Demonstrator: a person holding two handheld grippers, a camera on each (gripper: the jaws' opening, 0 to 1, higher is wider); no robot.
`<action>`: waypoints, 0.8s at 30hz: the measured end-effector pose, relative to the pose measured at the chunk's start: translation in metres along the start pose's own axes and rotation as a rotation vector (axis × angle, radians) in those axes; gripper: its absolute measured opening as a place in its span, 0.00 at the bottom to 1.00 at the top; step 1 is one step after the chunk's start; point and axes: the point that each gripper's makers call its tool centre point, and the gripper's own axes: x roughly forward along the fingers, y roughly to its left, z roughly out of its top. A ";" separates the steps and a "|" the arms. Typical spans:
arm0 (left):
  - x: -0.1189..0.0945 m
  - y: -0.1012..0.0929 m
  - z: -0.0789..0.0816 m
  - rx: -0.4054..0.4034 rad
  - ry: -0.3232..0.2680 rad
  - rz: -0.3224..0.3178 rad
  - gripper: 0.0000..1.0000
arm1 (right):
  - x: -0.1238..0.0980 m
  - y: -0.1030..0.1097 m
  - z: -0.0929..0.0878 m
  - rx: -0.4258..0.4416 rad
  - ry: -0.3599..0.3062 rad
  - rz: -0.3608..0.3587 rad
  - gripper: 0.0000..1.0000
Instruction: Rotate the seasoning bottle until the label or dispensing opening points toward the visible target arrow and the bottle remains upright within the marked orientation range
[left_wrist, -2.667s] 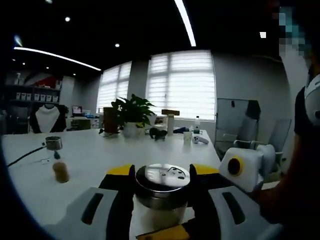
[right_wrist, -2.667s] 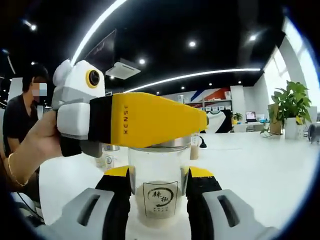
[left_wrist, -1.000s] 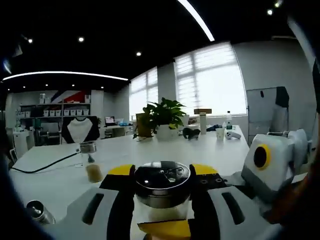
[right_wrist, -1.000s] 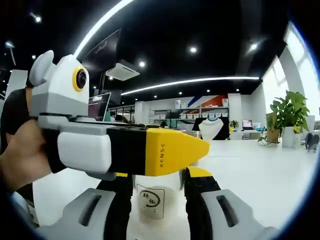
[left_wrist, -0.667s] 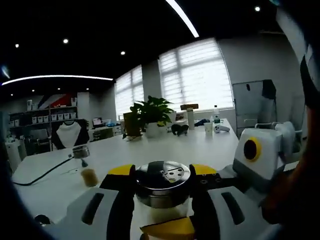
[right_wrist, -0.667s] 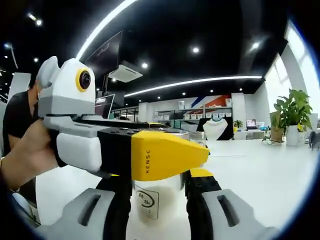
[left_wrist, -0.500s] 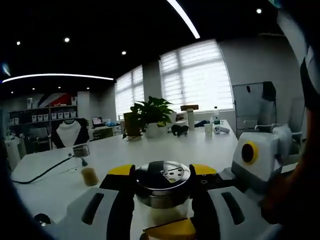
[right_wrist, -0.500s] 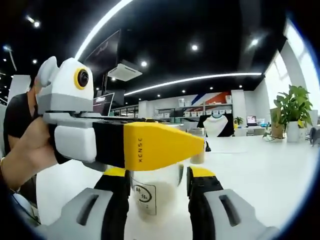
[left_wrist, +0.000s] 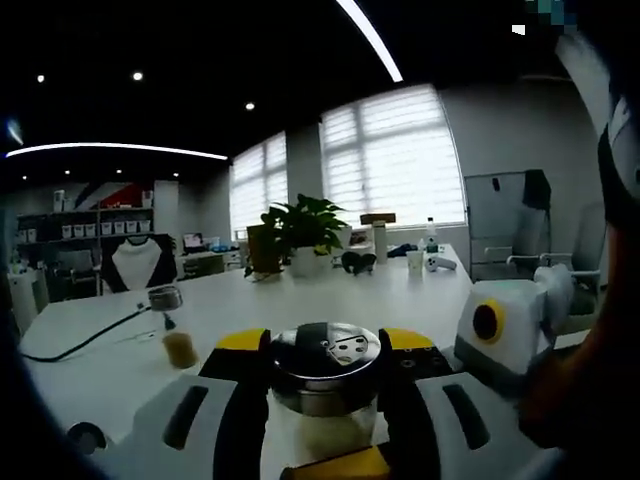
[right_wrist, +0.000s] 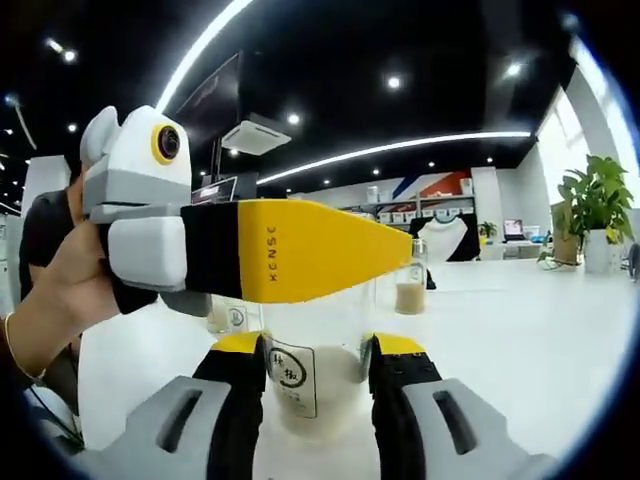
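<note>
Broad white desk (left_wrist: 330, 295), carrying all items; in the left gripper view a green potted plant in a white pot (left_wrist: 302, 235) stands at 12 o'clock from the jaws, far back near the windows

Left gripper (left_wrist: 324, 340), yellow-tipped black jaws closed against the shiny metal cap of the seasoning bottle; in the right gripper view it crosses from 9 o'clock as a long yellow jaw over the bottle top, held by a person's hand (right_wrist: 70, 275)

Right gripper (right_wrist: 318, 345), jaws pressed on either side of the bottle's glass body, low down

Clear glass seasoning bottle with pale powder and a white label bearing a dark round mark (right_wrist: 316, 375), upright on the desk between both pairs of jaws; label at 9 o'clock on the body

Second small glass jar with brown contents (left_wrist: 178, 340), at 10 o'clock, well apart
</note>
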 end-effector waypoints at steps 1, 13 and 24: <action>0.000 0.000 0.000 0.001 0.002 0.000 0.45 | -0.001 0.000 -0.001 0.000 0.000 -0.001 0.39; 0.004 0.001 -0.012 -0.023 0.036 0.118 0.45 | -0.005 -0.008 -0.010 -0.014 0.024 -0.076 0.38; -0.003 0.013 -0.012 0.026 0.044 0.356 0.44 | 0.002 -0.008 -0.004 -0.026 0.023 -0.080 0.38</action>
